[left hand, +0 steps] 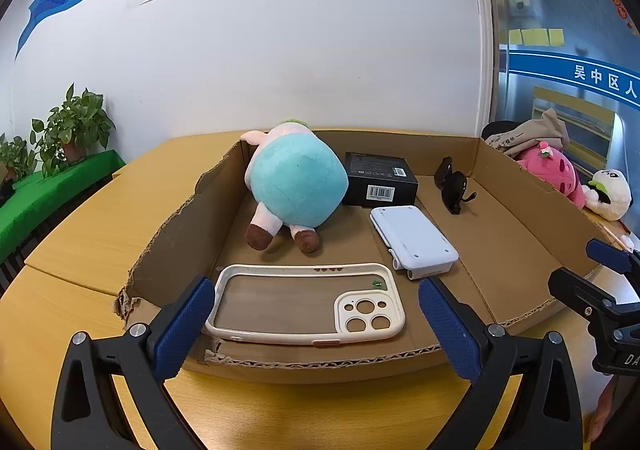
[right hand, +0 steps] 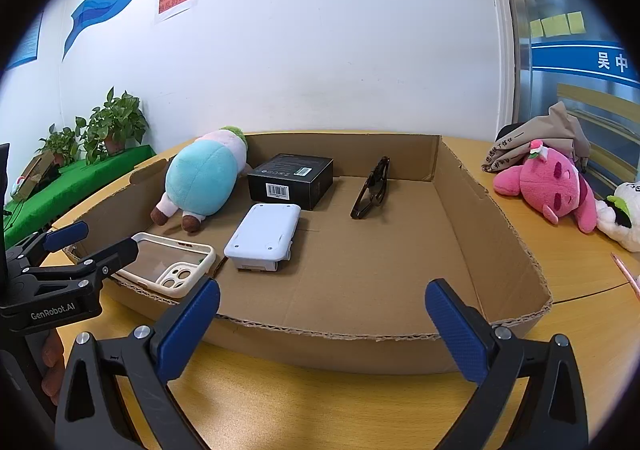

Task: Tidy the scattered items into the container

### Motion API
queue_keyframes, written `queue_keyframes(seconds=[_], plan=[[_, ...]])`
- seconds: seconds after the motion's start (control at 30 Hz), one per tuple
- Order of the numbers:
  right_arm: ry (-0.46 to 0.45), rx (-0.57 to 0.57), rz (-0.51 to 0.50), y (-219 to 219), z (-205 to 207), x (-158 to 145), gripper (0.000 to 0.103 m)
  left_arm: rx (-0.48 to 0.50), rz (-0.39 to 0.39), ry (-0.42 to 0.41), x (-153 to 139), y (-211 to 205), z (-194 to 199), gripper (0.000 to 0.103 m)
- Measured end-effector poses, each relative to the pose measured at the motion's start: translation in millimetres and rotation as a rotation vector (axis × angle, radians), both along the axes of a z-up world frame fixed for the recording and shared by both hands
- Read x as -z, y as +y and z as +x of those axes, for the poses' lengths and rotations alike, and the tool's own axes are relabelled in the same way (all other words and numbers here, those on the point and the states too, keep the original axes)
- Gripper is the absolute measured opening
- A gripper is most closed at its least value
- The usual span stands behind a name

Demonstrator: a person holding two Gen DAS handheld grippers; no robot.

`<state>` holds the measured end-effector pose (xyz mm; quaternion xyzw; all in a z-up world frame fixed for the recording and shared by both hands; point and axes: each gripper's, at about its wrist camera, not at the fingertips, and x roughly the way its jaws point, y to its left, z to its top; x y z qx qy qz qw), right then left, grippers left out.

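While both pairs of blue-padded jaws stand wide apart with nothing between them, the left gripper (left hand: 316,330) is held just in front of the low, open brown cardboard box (right hand: 460,234) and the right gripper (right hand: 322,326) beside it, each aimed slightly downward over the torn near wall. Five items are already seen inside the box: a cream-rimmed clear phone case (left hand: 306,302) lying flat at the near left, a white rectangular plastic device (left hand: 414,242) just behind it, a teal and pink plush toy with brown feet (left hand: 294,190) leaning at the far left wall, a black cardboard carton with a barcode label (left hand: 380,180) touching the plush, and a pair of dark folded sunglasses (right hand: 370,190) standing apart toward the far right. The tidying is judged to be largely done. Outside the box, to the right, a pink plush toy (right hand: 548,186), a white and black plush toy (right hand: 622,216) and a beige printed cloth bag (right hand: 540,138) are left on the light wooden surface (right hand: 280,390); whether these belong to the task cannot be told. Beyond, a white wall with a blue wave stripe, a red notice, potted green plants (left hand: 74,126) on a green-covered ledge and a glass door with yellow notes are seen.
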<state>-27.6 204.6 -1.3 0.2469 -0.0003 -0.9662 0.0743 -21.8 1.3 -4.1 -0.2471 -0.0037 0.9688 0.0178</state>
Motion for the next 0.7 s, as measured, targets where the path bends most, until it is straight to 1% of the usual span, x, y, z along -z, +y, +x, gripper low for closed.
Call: queue_keyframes(seconds=[0.1,0.7], plan=[[0.000,0.000,0.000,0.0,0.1,0.0,0.102,0.004,0.009,-0.004,0.0,-1.1,-0.8,0.103],[0.000,0.000,0.000,0.1,0.0,-0.6,0.102,0.002,0.005,-0.002,0.3,-0.7,-0.4,0.103]])
